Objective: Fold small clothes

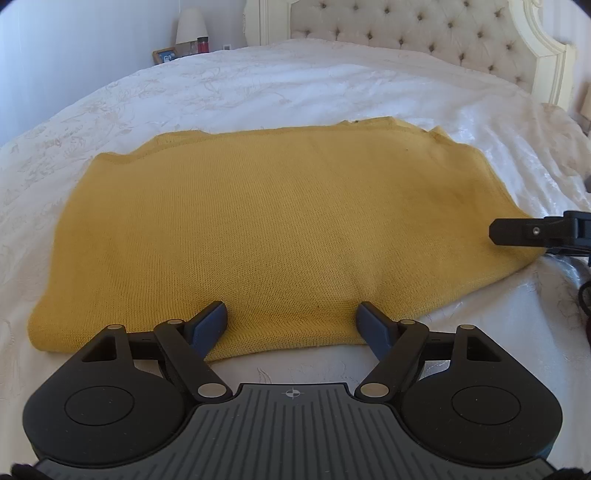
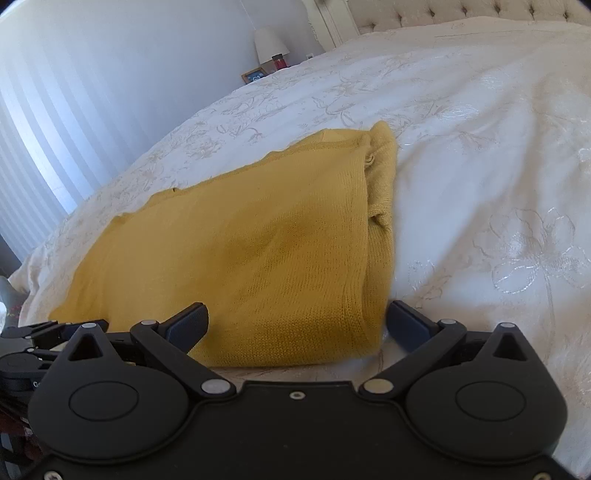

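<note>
A mustard-yellow knitted garment (image 1: 258, 229) lies folded flat on the white bedspread (image 1: 295, 85). My left gripper (image 1: 291, 317) is open, its blue-padded fingers astride the garment's near folded edge, holding nothing. My right gripper (image 2: 297, 317) is open over the garment's near right corner (image 2: 280, 258), its left finger above the cloth and its right finger beside the edge. The right gripper also shows in the left wrist view (image 1: 517, 232) at the garment's right corner. The left gripper shows at the left edge of the right wrist view (image 2: 40, 332).
A cream tufted headboard (image 1: 424, 33) stands at the far end of the bed. A nightstand with a white lamp (image 1: 190, 26), a red jar (image 1: 202, 44) and a small framed display (image 1: 164, 56) lies beyond the bed's far left. A pale curtain (image 2: 33, 147) hangs at left.
</note>
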`<state>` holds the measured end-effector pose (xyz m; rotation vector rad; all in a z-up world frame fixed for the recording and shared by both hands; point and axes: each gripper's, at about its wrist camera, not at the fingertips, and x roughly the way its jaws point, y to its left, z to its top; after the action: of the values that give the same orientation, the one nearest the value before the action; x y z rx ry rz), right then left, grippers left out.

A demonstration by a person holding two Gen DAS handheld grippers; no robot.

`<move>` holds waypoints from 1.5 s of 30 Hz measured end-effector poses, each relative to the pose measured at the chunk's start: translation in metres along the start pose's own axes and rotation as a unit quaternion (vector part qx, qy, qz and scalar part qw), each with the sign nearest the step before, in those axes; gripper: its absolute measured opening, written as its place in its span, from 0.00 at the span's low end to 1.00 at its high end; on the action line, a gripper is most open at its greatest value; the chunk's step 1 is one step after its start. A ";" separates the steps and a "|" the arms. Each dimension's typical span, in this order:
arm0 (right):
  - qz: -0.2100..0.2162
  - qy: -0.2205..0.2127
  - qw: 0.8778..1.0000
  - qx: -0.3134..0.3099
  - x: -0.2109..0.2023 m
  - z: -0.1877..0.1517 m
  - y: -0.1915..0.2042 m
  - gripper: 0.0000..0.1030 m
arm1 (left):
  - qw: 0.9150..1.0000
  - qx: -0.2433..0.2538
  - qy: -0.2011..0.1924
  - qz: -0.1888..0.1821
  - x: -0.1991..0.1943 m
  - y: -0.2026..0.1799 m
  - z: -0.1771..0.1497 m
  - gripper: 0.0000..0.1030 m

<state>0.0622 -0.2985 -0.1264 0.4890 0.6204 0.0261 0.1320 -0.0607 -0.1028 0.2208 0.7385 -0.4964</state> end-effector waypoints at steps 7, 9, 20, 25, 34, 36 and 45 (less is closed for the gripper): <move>0.036 0.002 0.998 0.060 0.005 0.013 -0.018 1.00 | 1.000 -0.001 0.014 0.003 0.002 0.001 0.005 0.75; 0.040 0.007 0.997 0.067 0.008 0.018 -0.020 1.00 | 1.000 -0.001 0.021 0.003 0.003 0.001 0.007 0.75; 0.071 0.028 0.990 0.114 0.033 0.052 -0.042 1.00 | 0.999 -0.002 0.047 0.015 0.004 -0.003 0.012 0.75; 0.070 0.040 0.991 0.105 0.052 0.071 -0.044 1.00 | 0.998 -0.002 0.057 0.017 0.005 -0.003 0.014 0.76; 0.106 0.013 0.989 0.106 0.056 0.069 -0.056 1.00 | 0.997 -0.007 0.075 0.009 0.006 0.000 0.023 0.75; 0.105 0.020 0.989 0.104 0.056 0.071 -0.055 1.00 | 0.996 -0.015 0.084 0.005 0.004 0.004 0.029 0.75; 0.104 0.053 0.986 0.119 0.055 0.079 -0.058 1.00 | 0.997 -0.073 0.039 0.003 0.017 0.026 0.098 0.75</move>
<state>0.1444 -0.3748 -0.1267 0.7879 0.6783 0.1788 0.2135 -0.0799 -0.0428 0.1061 0.8472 -0.4266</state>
